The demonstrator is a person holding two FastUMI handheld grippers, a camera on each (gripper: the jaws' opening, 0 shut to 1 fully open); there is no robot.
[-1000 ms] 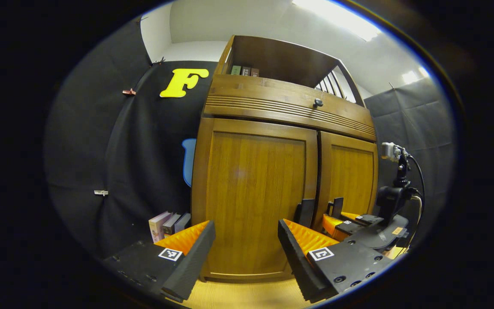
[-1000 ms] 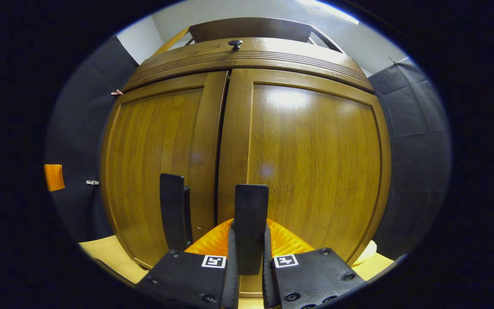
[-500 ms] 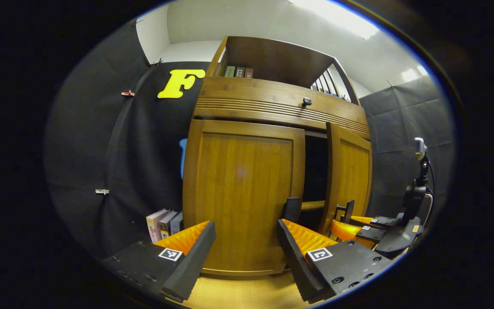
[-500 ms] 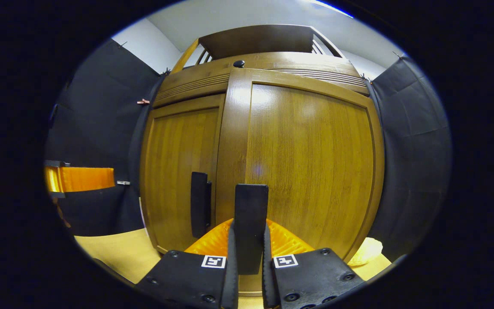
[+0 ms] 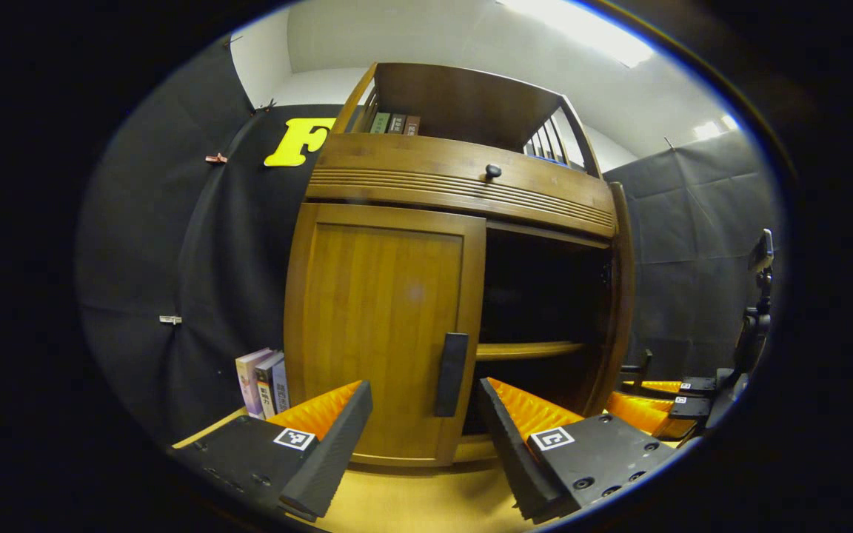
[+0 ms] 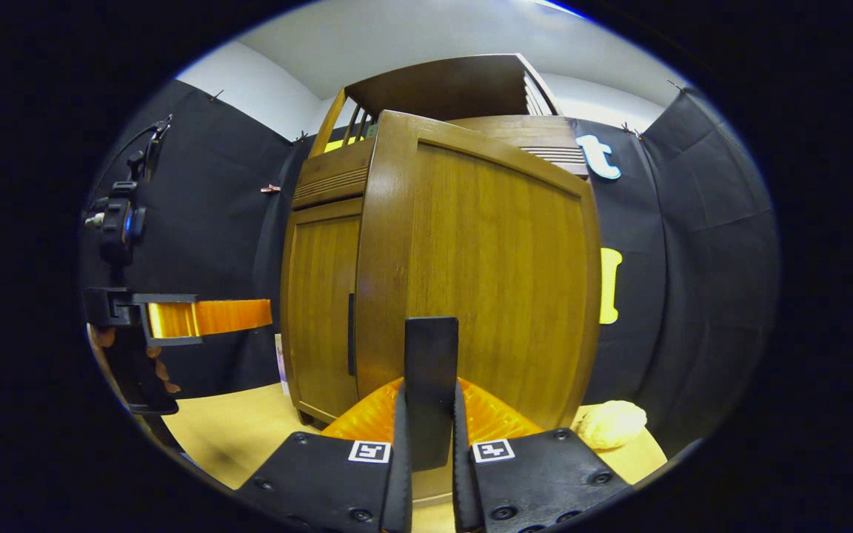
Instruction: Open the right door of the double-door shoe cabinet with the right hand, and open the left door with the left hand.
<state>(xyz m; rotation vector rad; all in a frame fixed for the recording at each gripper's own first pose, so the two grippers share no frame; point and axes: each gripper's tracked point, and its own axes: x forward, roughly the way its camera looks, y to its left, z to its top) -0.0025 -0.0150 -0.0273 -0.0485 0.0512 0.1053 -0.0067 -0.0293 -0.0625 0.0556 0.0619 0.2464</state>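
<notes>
Right gripper pinched right door handle, door swung wide; left gripper spread, next must clamp left door handle

2 doors, about 3 books.

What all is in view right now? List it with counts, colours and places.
shoe cabinet: one, brown wood, on the floor.
right door: one, brown, swung open.
right door handle: one, black, between the right gripper's fingers.
left door: one, brown, closed.
left door handle: one, black, at the left door's inner edge.
drawer knob: one, dark, above the doors.
books: several, left of the cabinet.
left gripper: open, facing the left door.
right gripper: shut on the right door handle.
</notes>
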